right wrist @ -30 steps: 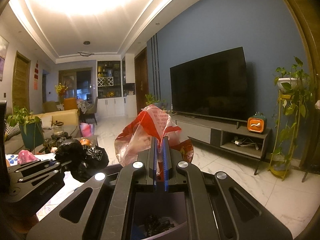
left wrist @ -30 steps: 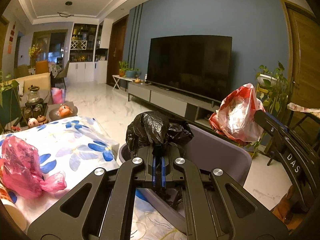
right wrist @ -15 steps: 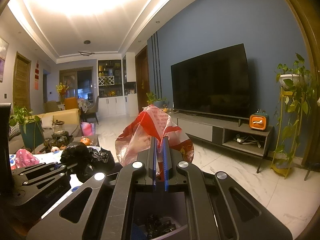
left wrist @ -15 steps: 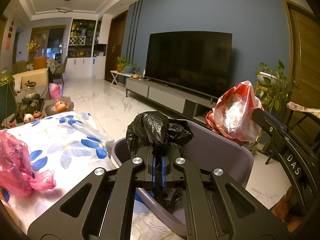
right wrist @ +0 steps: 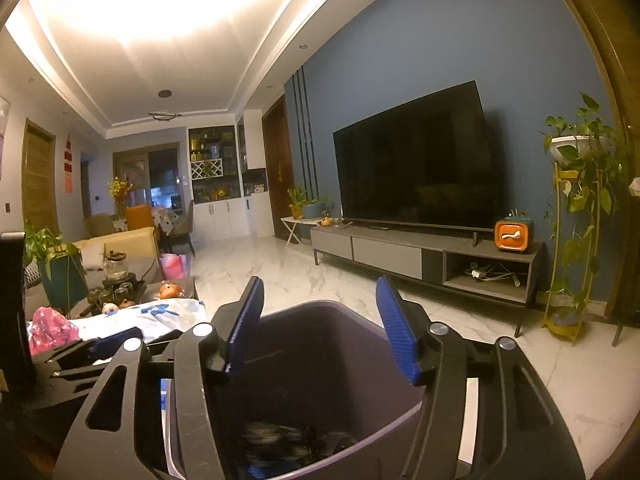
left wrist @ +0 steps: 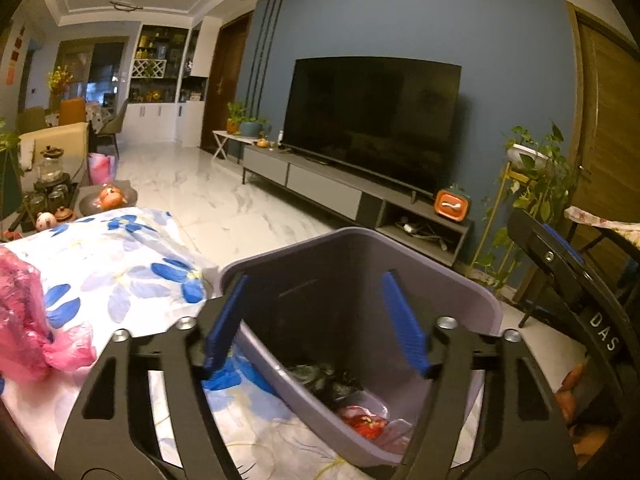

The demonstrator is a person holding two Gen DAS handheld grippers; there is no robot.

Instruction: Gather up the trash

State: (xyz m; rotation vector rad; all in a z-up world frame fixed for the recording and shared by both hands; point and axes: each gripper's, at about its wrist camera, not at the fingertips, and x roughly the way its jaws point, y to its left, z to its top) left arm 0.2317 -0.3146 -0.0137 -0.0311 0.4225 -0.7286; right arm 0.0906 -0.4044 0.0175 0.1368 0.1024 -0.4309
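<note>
A grey-purple trash bin (left wrist: 460,292) stands beside the table, right below both grippers; it also shows in the right wrist view (right wrist: 320,312). A black bag (left wrist: 324,380) and a red-and-white bag (left wrist: 364,424) lie on its bottom. The black bag shows in the right wrist view (right wrist: 280,444). My left gripper (left wrist: 316,320) is open and empty over the bin. My right gripper (right wrist: 320,320) is open and empty over the bin; its body shows at the right of the left wrist view (left wrist: 580,300). A pink bag (left wrist: 28,320) lies on the table to the left.
The table has a white cloth with blue flowers (left wrist: 120,264). A tea set (left wrist: 52,196) and a small figurine (left wrist: 110,198) stand beyond it. A TV (left wrist: 372,120) on a low cabinet (left wrist: 360,196), a plant stand (right wrist: 576,220) and a marble floor (right wrist: 520,360) lie ahead.
Both grippers have opened. The black bag has dropped from the left gripper and the red-and-white bag from the right gripper into the bin.
</note>
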